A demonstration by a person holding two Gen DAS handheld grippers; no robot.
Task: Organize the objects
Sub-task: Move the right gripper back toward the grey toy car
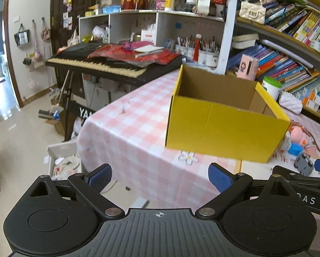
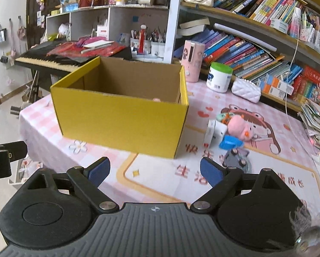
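Open yellow box (image 2: 121, 117) upright on table; pink plush (image 2: 241, 128), small toys just right

At the bottom of the frame the right tongs (image 2: 154, 172) stand wide apart and empty. A yellow box (image 2: 121, 115) sits mid-frame on the tabletop (image 2: 160, 177); a pink plush toy (image 2: 240, 128) lies to its right.
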